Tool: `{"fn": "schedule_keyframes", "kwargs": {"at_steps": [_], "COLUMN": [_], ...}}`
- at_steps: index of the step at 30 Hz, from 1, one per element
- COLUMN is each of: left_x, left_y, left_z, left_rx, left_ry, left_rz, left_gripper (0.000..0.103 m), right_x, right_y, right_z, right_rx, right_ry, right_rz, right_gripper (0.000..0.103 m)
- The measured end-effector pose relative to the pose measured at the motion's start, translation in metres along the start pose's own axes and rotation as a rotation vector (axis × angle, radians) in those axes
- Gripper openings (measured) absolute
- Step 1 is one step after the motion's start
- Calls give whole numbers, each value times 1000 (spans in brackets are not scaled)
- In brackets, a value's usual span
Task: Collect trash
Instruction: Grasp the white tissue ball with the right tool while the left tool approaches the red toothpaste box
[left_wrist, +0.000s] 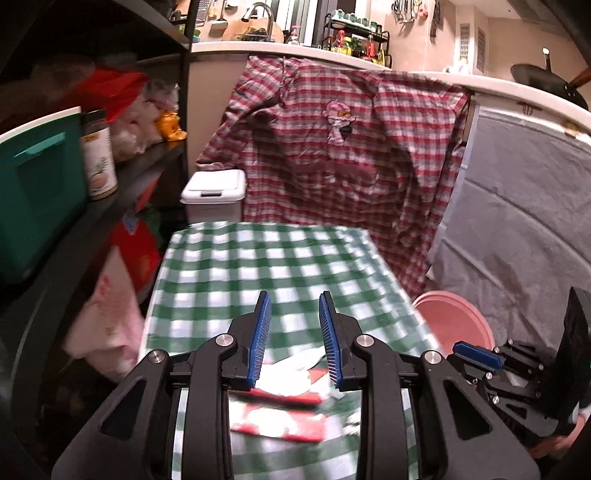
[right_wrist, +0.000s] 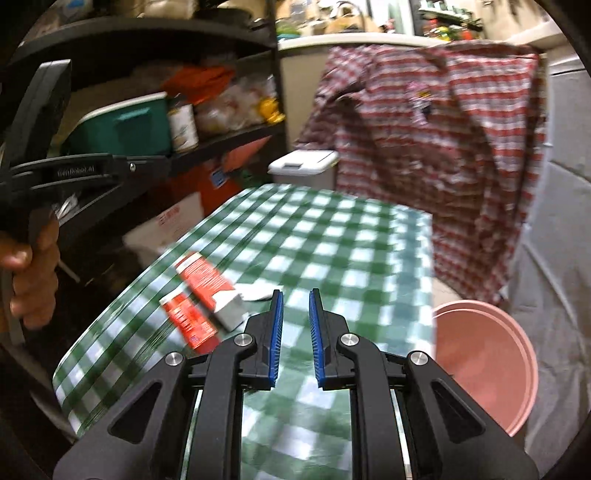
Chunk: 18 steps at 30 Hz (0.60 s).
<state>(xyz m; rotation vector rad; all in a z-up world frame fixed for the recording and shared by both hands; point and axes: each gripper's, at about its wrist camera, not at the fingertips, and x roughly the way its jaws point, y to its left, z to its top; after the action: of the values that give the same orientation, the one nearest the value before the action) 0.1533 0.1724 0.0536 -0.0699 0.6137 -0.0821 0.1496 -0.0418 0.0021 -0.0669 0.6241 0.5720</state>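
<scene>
Two red and white cartons (right_wrist: 201, 280) and a crumpled white paper (right_wrist: 260, 291) lie on the green checked table (right_wrist: 332, 229), left of my right gripper (right_wrist: 296, 295), which is open and empty above the cloth. In the left wrist view the red and white trash (left_wrist: 280, 417) lies low between and under the fingers of my left gripper (left_wrist: 295, 299), which is open and holds nothing. The pink bucket (right_wrist: 484, 365) stands on the floor at the table's right; it also shows in the left wrist view (left_wrist: 454, 321). The right gripper shows at the left view's right edge (left_wrist: 476, 356).
A white lidded bin (left_wrist: 216, 194) stands beyond the table's far edge. A plaid shirt (left_wrist: 340, 147) hangs over the counter behind. Dark shelves (left_wrist: 122, 184) with a teal box and a jar run along the left. A grey cloth (left_wrist: 517, 229) covers the right side.
</scene>
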Motion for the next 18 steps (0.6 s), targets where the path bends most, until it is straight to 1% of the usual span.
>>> {"fn": "schedule_keyframes", "kwargs": {"at_steps": [3,5,7,8,10,11,12,14,15,16,17,18], "left_x": [4,9,12,14,19,23,26,37,40,45,48,52], "left_y": [16,24,34,41,49,50,49,44,42,39,37,37], "left_z": [-16,-26,-32,-34,-39,-44,-47,-59,-64,-70,-76,-79], "left_rx": [84,132,142,131,121,138,155,212,231,261,280,290], "left_ry": [56,89,112,120,142,159,171,226,244,267,283,297], "left_rz": [-8,0,-15,-34,-88,-111,-122,-172,-185,-194,-200,-203], "left_gripper": [27,27,27,27,27,27,27,28,29,32,38,40], "right_x": [11,23,33,37,48,53,57,65,69,73,77,80], "right_y": [13,19,26,28,33,35,37,42,44,45,46,47], "right_z": [-7,-11,-15,-17,-22,-24,-27,-33,-36,-38,-41,-43], "right_rx": [-31,-50,-67,-72,-86,-93,-101,-125,-133,-140,-147,-153], "right_ry": [26,61,94,104,149,167,182,211,229,247,261,277], "right_rz": [24,50,67,73,101,110,116,116,120,122,123,123], "right_gripper": [16,16,19,20,29,34,35,35,35,35,35,35]}}
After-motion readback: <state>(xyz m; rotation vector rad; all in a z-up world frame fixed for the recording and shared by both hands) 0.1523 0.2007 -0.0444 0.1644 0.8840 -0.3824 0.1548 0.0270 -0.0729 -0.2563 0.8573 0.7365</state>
